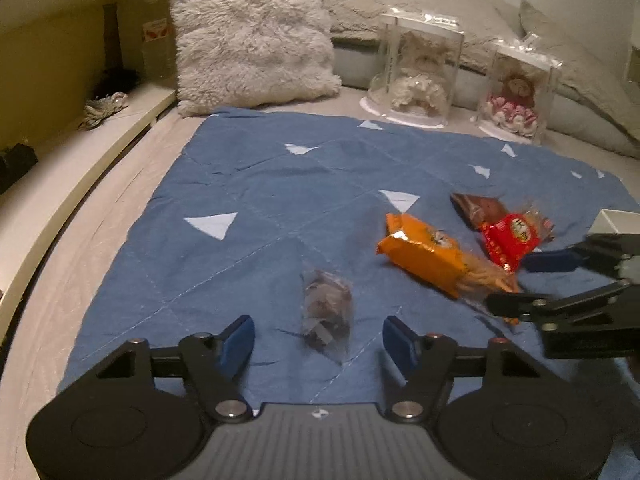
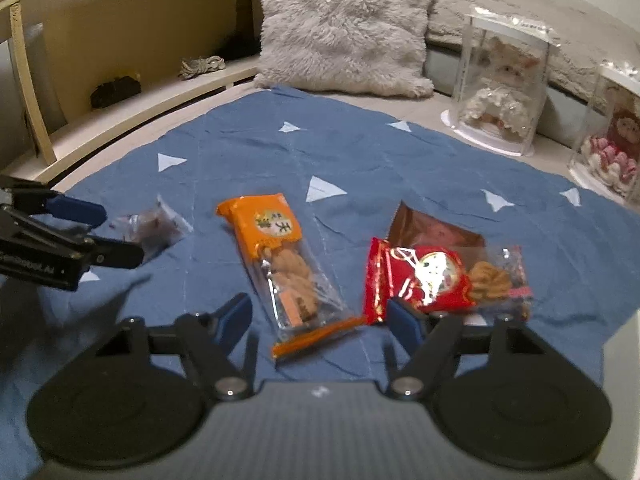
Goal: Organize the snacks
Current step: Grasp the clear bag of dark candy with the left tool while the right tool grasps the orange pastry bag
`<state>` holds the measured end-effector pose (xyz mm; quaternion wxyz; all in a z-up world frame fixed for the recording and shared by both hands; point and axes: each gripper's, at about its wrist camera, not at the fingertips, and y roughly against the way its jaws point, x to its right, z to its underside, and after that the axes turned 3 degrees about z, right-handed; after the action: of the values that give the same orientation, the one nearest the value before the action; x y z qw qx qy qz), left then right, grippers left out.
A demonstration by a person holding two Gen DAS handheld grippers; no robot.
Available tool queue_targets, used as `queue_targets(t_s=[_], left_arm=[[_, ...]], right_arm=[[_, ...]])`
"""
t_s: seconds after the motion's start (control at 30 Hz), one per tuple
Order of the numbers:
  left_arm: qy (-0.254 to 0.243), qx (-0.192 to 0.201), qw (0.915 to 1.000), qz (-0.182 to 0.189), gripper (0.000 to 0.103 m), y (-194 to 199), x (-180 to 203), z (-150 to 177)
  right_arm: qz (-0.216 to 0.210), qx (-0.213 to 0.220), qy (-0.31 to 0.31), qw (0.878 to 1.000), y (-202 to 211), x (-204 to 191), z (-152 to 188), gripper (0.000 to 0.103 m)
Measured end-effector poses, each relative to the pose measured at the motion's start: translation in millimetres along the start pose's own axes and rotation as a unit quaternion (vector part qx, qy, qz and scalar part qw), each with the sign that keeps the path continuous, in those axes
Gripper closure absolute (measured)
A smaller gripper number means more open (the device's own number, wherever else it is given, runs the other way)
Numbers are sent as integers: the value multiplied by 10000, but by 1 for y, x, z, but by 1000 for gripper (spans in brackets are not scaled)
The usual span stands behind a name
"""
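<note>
Snacks (image 2: 292, 264) on blanket (image 2: 360, 160), both tongs open.

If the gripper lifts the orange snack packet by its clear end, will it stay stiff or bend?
The orange snack packet looks like thin film, so it would probably sag. The twisted pastries inside seem brittle; squeezing may crack them. Its glossy wrapper might slip between the right gripper's open jaws.

Both views are dim and warm-tinted, with soft grain and no hard shadows. Fisheye distortion bends the shelf (image 1: 80, 152) into a curve, and black vignette fills the corners. In the right wrist view glare whitens the print on the red snack packet (image 2: 424, 276) and the clear wrap of the orange packet (image 2: 280, 256); the small dark packet (image 2: 154, 226) is smeared. In the left wrist view the toy boxes (image 1: 416, 68) look hazy.
</note>
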<state>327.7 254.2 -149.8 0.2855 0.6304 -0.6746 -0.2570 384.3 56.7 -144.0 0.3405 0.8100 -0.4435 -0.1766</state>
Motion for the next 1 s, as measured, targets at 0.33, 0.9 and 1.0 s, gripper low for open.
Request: queue_targets(t_s=[0.33,0.9,1.0], left_arm=[[-50,23,9999,-86,53,-9,9,-8],[-46,-311,9989,-361,65,-25,21,-16],[17,-372,9986,-379,69,-27,18,-16]], right_arm=[[40,-233,253,9994,20,-9,10,54],[-672,-601,261,9956,59,6,35,38],[-897,-661,17,9938,46,12,31,38]])
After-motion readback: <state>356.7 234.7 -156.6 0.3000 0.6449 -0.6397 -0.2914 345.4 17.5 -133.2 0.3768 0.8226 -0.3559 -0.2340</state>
